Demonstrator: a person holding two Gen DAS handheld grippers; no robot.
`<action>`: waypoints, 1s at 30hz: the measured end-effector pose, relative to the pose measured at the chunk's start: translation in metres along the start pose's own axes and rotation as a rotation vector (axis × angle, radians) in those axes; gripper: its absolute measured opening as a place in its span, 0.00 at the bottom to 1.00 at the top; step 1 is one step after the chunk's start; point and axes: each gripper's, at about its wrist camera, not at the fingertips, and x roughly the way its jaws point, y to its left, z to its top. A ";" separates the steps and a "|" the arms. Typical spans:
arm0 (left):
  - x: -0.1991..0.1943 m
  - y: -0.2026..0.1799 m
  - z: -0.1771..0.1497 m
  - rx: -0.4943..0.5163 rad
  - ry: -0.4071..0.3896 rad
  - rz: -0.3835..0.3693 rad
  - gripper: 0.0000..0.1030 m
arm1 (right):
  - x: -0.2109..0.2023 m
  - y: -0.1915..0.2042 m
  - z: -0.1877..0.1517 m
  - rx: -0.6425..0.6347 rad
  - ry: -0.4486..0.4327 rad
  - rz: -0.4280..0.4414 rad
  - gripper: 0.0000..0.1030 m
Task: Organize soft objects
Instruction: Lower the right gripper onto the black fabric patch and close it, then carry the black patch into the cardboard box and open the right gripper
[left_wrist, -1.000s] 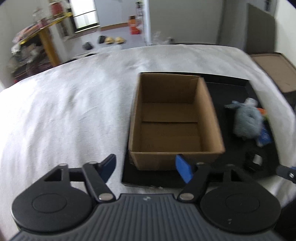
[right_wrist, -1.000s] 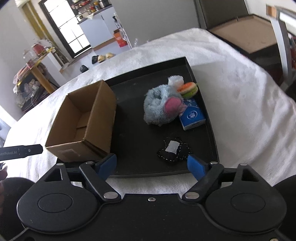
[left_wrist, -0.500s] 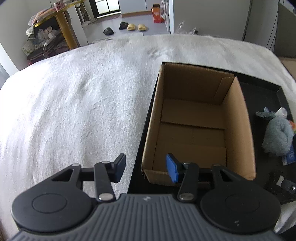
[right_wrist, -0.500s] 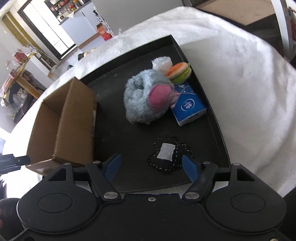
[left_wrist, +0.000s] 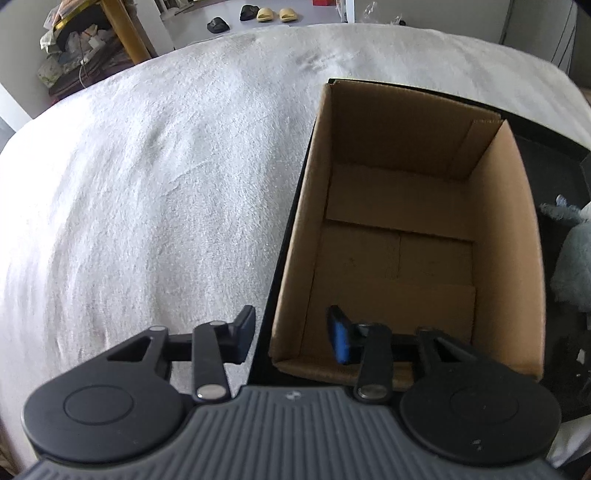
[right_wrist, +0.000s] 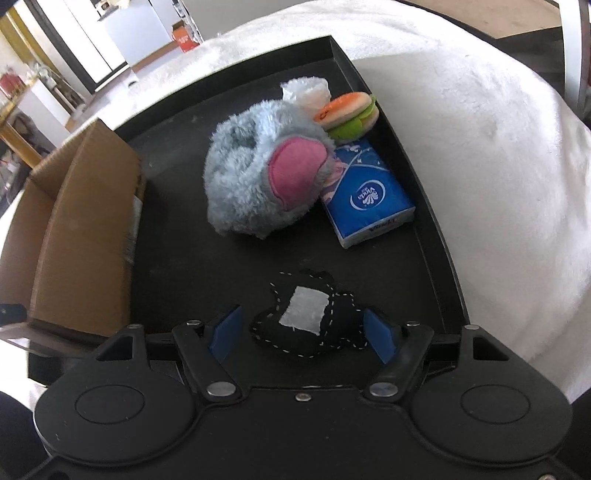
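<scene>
Two grippers work one black tray (right_wrist: 436, 229) that sits on a white-covered bed (left_wrist: 147, 184).

Left edge of tray: cardboard box (left_wrist: 402, 229), open-topped and nothing visible inside; likely the bin for the soft items. Left gripper (left_wrist: 291, 334) is spread, its fingers straddling the box's near-left corner, one finger outside the wall, the blue-padded one inside. Not closed on the cardboard. Judgement: positioned to steady the box while the other hand loads it.

Tray middle: grey plush toy (right_wrist: 258, 177) with a pink ear, lying on its side. Behind it a white tuft (right_wrist: 306, 90); identity unclear. Beside it, toward the right edge, a plush burger (right_wrist: 347, 114) and a blue tissue pack (right_wrist: 369, 195), both touching the plush.

Near edge of tray: black stitched fabric piece (right_wrist: 306, 325) with a white patch, flat on the tray. Right gripper (right_wrist: 303, 336) is spread with a pad on each side of it, apparently not pinching yet. Judgement: this is the first pick.

Change versus 0.5 s ago: left gripper has advanced onto the box corner and the box now fills more of its view. Right gripper has descended; the fabric piece, previously ahead of the pads, now lies between them. No tray item appears to have moved.
</scene>
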 end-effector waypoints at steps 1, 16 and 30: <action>0.001 -0.001 -0.001 0.007 0.007 0.010 0.15 | 0.000 0.001 -0.001 -0.013 -0.014 -0.013 0.62; -0.033 0.005 -0.015 0.046 -0.067 -0.043 0.09 | -0.027 -0.005 -0.005 -0.013 -0.079 0.040 0.27; -0.042 0.007 -0.028 0.103 -0.070 -0.108 0.09 | -0.077 0.014 0.001 -0.051 -0.195 0.094 0.27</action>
